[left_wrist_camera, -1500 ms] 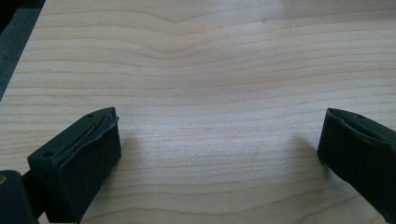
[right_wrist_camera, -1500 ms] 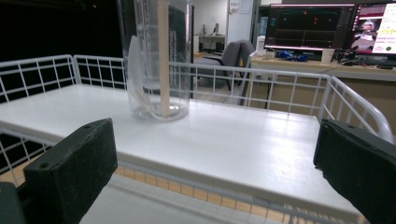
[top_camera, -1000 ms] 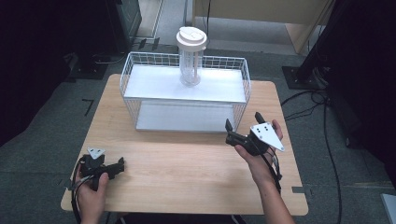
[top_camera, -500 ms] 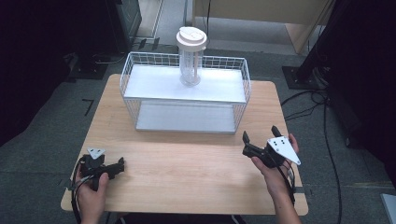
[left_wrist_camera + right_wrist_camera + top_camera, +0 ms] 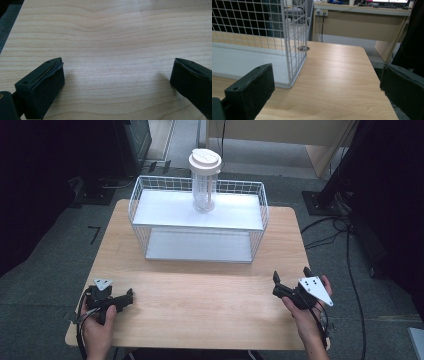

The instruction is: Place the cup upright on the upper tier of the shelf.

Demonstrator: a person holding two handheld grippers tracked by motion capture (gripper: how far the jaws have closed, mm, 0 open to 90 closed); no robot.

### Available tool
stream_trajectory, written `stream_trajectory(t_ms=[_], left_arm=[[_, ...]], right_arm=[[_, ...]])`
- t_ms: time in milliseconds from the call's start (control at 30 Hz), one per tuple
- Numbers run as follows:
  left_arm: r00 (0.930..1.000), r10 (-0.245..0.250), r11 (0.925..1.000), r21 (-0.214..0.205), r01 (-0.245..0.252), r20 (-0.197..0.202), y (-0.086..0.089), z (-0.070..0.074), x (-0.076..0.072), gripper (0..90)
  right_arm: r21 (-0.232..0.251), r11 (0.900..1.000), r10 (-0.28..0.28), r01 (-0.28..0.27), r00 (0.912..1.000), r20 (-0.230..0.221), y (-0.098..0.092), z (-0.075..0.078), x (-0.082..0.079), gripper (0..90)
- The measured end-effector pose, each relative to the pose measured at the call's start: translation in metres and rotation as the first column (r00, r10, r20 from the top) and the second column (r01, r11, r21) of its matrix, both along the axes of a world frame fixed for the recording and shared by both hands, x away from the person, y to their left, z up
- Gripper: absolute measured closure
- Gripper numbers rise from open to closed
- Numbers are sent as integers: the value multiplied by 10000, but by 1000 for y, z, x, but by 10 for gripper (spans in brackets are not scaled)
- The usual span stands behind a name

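We see a white wire basket standing at the far middle of the light wood tabletop, its near side an open grid and a pale flat floor inside it. In the basket, toward the back wall, a clear tumbler with a white lid stands upright and rises above the rim. The left hand-held gripper lies low at the near left corner of the tabletop, well apart from the basket; in the left gripper view its jaws are spread wide over bare wood grain with nothing between them. The right hand-held gripper is held at the near right edge, a grey three-cornered plate on top, and its jaws too stand wide apart and empty. In the right gripper view we look past them at the basket's corner, which stands just to the left of the open stretch of tabletop ahead, and at a round hole in the wood just behind that corner. Around the tabletop the floor is grey carpet, with black cables trailing at the right, dark stands beyond, and a long tan desk across the back of the room.
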State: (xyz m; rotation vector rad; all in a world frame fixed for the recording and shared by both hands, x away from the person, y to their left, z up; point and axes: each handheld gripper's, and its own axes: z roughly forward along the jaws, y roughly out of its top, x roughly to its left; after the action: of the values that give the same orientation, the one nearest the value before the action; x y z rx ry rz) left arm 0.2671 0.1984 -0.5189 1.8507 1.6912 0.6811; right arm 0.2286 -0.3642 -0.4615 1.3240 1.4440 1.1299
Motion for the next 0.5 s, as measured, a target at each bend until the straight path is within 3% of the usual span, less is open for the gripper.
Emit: stream_trajectory(t_ms=[500], left_arm=[[10000,-2,10000,-3,2,-1,0,0,0,0]], right_arm=[[-140,9979,-637,627,9944,-843,-30,-29,-19,0]])
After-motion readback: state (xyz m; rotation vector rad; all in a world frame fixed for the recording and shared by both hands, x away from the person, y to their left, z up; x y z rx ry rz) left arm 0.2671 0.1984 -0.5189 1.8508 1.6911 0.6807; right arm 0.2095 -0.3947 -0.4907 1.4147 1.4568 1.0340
